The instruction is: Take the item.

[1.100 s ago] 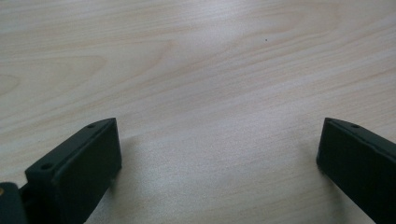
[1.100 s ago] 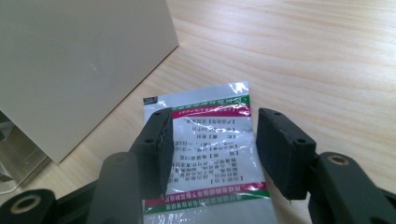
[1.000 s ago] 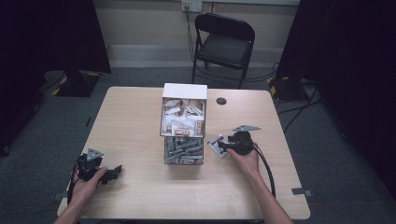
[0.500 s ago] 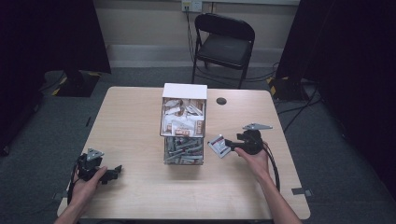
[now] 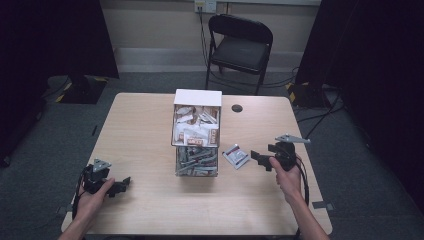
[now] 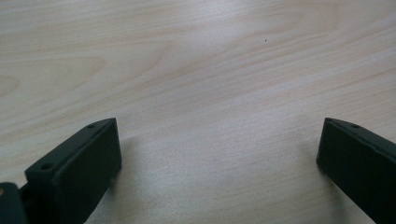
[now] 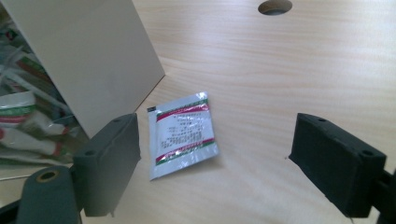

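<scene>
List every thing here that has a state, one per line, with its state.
Left hand-held gripper: open, holding nothing, low over bare table.
Right hand-held gripper: open, holding nothing, pointed at the packet.
Packet: lying flat on the table beside the box, sealed, not gripped.
Box: upright, front open, both tiers full of packets.
Folding chair: unfolded, seat bare.

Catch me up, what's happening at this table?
A person holds tongs in each hand at a light wooden table. The right tongs are open, aimed at a small white sachet with red and green print lying beside the two-tier clear organizer box of packets. The left tongs sit open on bare wood, holding nothing.
</scene>
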Tool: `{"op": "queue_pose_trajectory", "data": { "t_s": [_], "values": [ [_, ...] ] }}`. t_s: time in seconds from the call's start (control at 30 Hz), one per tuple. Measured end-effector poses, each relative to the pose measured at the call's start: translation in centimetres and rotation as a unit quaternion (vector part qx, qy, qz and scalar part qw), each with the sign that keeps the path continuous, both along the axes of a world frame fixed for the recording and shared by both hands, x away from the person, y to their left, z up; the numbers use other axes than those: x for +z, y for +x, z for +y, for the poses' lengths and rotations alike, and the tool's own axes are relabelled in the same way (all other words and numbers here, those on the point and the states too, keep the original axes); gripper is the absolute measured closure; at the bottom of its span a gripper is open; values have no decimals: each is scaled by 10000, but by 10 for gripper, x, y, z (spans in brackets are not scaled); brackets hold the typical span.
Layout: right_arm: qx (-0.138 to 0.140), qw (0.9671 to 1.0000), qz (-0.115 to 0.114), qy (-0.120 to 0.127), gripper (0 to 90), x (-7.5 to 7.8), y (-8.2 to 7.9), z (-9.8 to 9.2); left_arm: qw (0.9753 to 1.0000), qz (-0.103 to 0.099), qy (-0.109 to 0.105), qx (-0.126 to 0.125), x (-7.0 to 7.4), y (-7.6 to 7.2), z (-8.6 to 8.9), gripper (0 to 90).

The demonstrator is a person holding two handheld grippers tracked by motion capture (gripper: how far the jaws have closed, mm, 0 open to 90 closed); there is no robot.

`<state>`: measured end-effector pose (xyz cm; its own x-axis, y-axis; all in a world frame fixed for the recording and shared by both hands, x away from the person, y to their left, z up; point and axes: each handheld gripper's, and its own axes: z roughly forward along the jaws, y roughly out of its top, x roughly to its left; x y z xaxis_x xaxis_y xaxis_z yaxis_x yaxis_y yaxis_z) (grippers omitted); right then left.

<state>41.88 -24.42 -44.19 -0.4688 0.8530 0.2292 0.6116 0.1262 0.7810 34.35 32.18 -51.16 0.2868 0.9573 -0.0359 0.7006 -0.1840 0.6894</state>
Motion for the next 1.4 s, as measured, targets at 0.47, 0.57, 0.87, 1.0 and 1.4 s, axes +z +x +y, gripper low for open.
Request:
{"op": "queue_pose_trajectory", "data": {
  "t_s": [0.47, 0.57, 0.87, 1.0, 1.4],
  "values": [
    [-330, 9991, 43, -265, 147, 9, -45, -33, 10000, 5, -14, 7, 0, 2, 0, 0],
    [-392, 9986, 87, -343, 148, 7, -52, -41, 10000, 6, -16, 7, 0, 2, 0, 0],
    [-794, 9939, 97, -765, 147, -2, -71, -65, 10000, 10, -4, -7, 0, 2, 0, 0],
    [-886, 9933, 231, -703, 146, -9, -77, -75, 10000, 10, -5, -6, 0, 2, 0, 0],
    [-1023, 9828, 689, -1372, 148, -41, -76, -68, 10000, -1, -1, 1, 0, 2, 0, 0]
  ]
}}
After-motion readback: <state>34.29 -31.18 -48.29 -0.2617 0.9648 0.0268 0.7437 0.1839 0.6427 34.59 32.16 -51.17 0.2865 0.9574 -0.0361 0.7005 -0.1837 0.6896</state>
